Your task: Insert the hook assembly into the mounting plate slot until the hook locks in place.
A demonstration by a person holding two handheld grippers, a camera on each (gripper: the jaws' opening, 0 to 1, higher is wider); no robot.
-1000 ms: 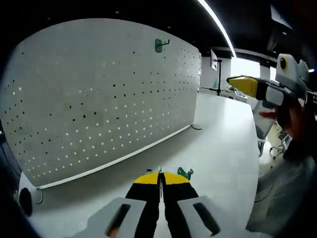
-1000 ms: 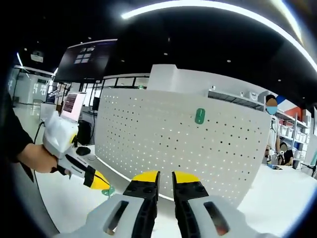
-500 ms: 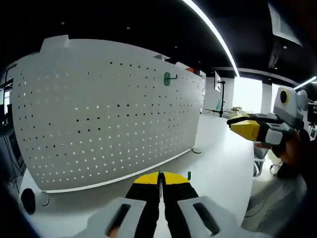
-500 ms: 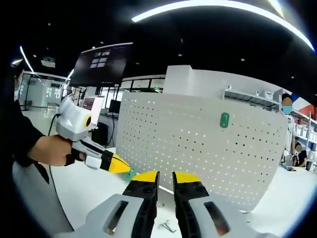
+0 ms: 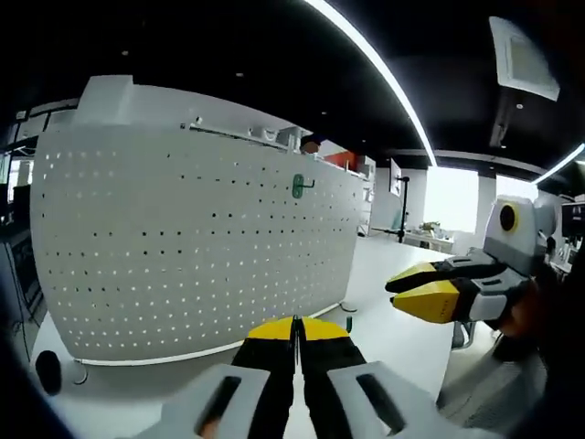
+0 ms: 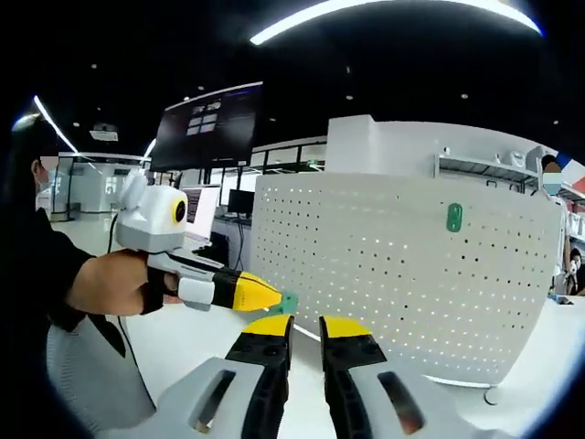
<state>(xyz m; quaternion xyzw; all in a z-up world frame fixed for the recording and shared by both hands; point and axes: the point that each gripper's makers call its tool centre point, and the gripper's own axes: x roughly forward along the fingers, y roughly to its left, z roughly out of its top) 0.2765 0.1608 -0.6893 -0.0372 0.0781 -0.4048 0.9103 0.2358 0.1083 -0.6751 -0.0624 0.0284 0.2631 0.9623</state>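
One green hook (image 6: 289, 302) sat clenched in the left tongs (image 6: 274, 298); the right tongs (image 6: 304, 326), slightly parted, held nothing. Aiming squarely at a pegboard (image 5: 183, 229) hole would help.

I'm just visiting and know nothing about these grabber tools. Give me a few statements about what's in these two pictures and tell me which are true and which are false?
1. A green hook already hangs on the white pegboard. True.
2. The left gripper has its fingers spread wide apart. False: in the left gripper view they are pressed together, and a small green hook piece peeks out beside the yellow tips.
3. The right gripper has a small gap between its fingers, with nothing in it. True.
4. The pegboard lies flat on the table. False: it stands upright on the white table.
5. In the right gripper view, a person's hand holds the left gripper. True.
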